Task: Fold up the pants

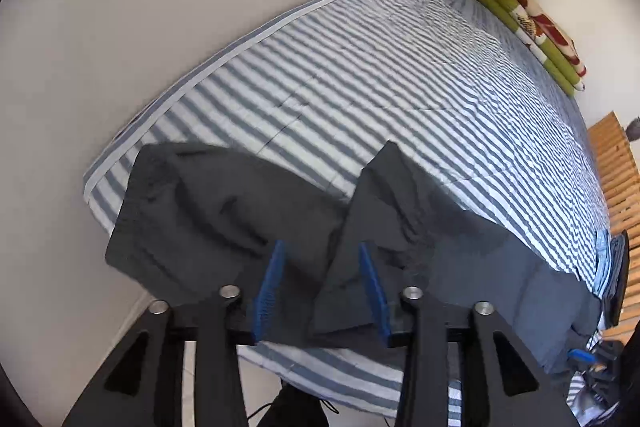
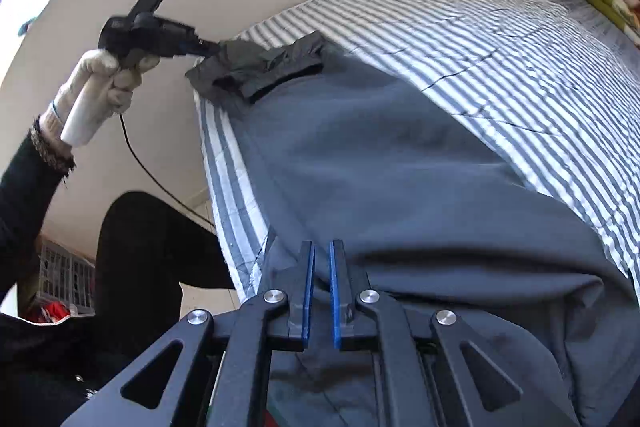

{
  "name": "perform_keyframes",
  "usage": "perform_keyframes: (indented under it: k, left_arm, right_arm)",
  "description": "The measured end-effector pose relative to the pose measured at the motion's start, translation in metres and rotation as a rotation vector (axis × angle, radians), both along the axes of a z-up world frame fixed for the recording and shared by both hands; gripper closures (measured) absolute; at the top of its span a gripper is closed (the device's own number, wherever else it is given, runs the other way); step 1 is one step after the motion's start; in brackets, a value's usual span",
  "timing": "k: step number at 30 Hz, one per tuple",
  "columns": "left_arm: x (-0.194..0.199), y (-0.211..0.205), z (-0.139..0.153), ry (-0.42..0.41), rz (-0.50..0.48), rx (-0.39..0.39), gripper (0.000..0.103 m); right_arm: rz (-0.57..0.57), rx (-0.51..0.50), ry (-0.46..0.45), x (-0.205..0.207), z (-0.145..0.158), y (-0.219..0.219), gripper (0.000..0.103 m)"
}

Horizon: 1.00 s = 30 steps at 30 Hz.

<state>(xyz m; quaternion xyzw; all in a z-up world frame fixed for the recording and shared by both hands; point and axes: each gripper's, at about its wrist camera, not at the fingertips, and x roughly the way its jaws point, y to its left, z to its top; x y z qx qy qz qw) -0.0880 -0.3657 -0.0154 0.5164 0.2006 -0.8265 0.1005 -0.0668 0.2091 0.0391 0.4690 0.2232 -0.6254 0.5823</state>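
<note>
Pants (image 2: 400, 167), soft, limp dark cloth, lie along the near edge of the striped bed (image 1: 400, 87), best gripped at hem corners or waistband; left gripper (image 1: 320, 287) jaws stand half-open over bunched fabric, right gripper (image 2: 322, 291) jaws nearly closed, apparently empty.

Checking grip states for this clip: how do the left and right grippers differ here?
The left gripper's jaws stand wide apart; the right gripper's are nearly together. The left gripper is over a rumpled end of the pants; the right gripper is over a smoother stretch. Both have blue pads and point down at the pants on the striped bed.
</note>
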Motion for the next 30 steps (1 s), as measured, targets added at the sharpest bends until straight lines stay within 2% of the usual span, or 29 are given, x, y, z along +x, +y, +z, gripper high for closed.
perform_keyframes:
  k: [1,3,6,8,10,11,13,15,16,18,23,25,28,30]
  left_arm:
    - [-0.011,0.014,0.001,0.006,-0.043,-0.016,0.045]
    - [-0.034,0.044,-0.004,-0.014,-0.125,-0.048,0.045]
    - [-0.069,0.085,-0.036,-0.090,-0.220,-0.090,0.044]
    - [-0.082,0.098,-0.058,-0.148,-0.240,-0.104,0.043]
    - [-0.091,0.104,-0.074,-0.190,-0.235,-0.190,0.041]
    - [-0.093,0.103,-0.080,-0.193,-0.226,-0.187,0.040]
    - [-0.095,0.095,-0.079,-0.159,-0.211,-0.156,0.040]
    - [-0.094,0.086,-0.075,-0.156,-0.195,-0.156,0.059]
    - [-0.094,0.080,-0.072,-0.164,-0.178,-0.170,0.075]
    - [-0.091,0.064,-0.064,-0.150,-0.146,-0.134,0.075]
    - [-0.078,0.009,-0.034,-0.091,-0.006,-0.122,0.075]
    - [-0.078,-0.008,-0.025,-0.090,0.028,-0.151,0.075]
    - [-0.082,-0.016,-0.015,-0.097,0.033,-0.239,0.076]
    - [-0.088,-0.015,-0.006,-0.082,0.024,-0.252,0.076]
  right_arm:
    - [-0.041,-0.025,0.002,-0.011,0.008,0.007,0.096]
    - [-0.144,-0.085,0.026,-0.037,0.023,0.031,0.096]
    - [-0.309,-0.147,0.086,-0.076,0.041,0.075,0.096]
    - [-0.387,-0.142,0.136,-0.100,0.048,0.104,0.095]
    - [-0.439,-0.096,0.206,-0.121,0.049,0.124,0.092]
    - [-0.453,-0.071,0.218,-0.132,0.048,0.133,0.086]
    - [-0.456,-0.028,0.194,-0.150,0.041,0.142,0.076]
    - [-0.447,-0.005,0.167,-0.162,0.030,0.140,0.065]
    - [-0.430,0.004,0.158,-0.163,0.026,0.137,0.063]
    - [-0.380,0.012,0.157,-0.164,0.016,0.126,0.055]
    - [-0.291,0.057,0.116,-0.170,-0.025,0.080,0.054]
    - [-0.242,0.092,0.116,-0.168,-0.041,0.066,0.054]
    - [-0.176,0.143,0.101,-0.161,-0.061,0.050,0.054]
    - [-0.135,0.178,0.111,-0.152,-0.073,0.043,0.054]
